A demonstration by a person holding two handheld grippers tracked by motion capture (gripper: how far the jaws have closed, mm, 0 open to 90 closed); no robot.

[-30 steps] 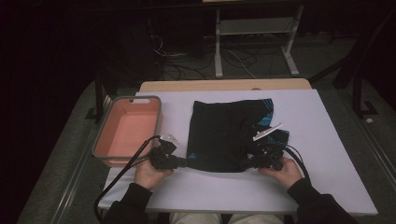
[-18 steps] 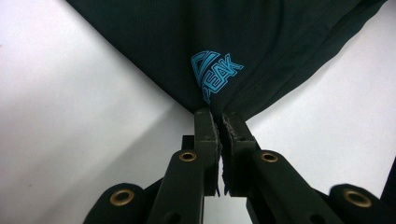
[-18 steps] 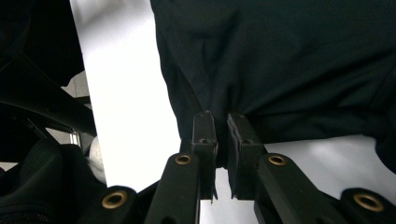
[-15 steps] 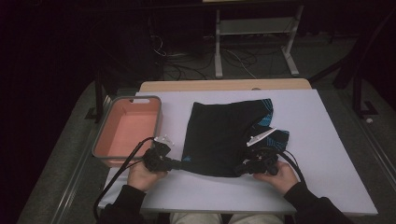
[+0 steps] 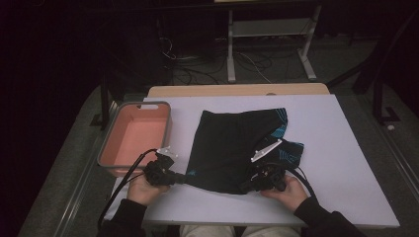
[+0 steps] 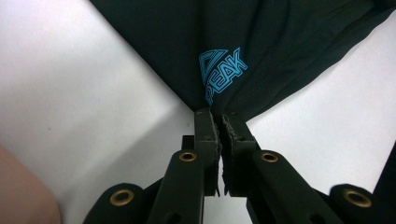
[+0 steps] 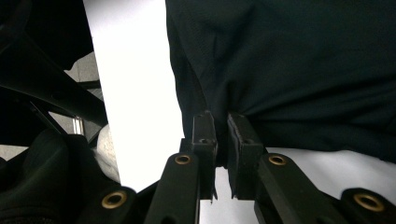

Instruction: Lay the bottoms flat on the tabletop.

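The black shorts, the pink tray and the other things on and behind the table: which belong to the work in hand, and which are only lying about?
Belong to the work:
- black shorts, pinched at two near corners
- left gripper, shut on them
- right gripper, shut on them

Only lying about:
- pink tray, left of the shorts, apart from them
- metal stand and cables behind the table

The black swim shorts (image 5: pixel 230 148) are matt, finely knit cloth with a smooth turquoise printed logo (image 6: pixel 223 74). They lie on a smooth, pale tabletop (image 5: pixel 341 148) with a faint sheen. The salmon-pink bin (image 5: pixel 134 136) looks like matt plastic, grey-rimmed.
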